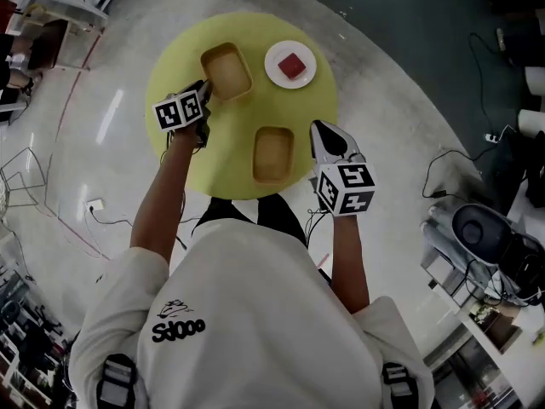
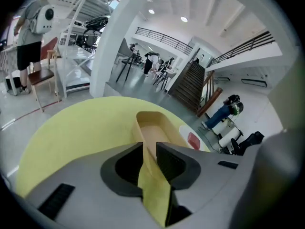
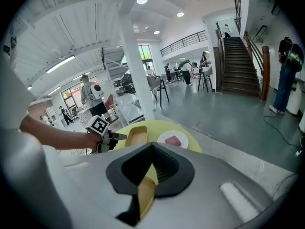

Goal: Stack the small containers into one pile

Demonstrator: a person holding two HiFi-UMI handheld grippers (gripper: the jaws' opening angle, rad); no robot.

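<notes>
Far container, by the table's far edge, is pinched at its wall by the left gripper; the right gripper, jaws slightly parted, hovers beside the near container.

Yellow table with two tan containers, far container and near container; white plate carrying a red block. Left gripper and right gripper: grey, cubes patterned in black-and-white squares.

Open industrial hall (lab-like); staircase; mezzanine railing; polished concrete floor.
</notes>
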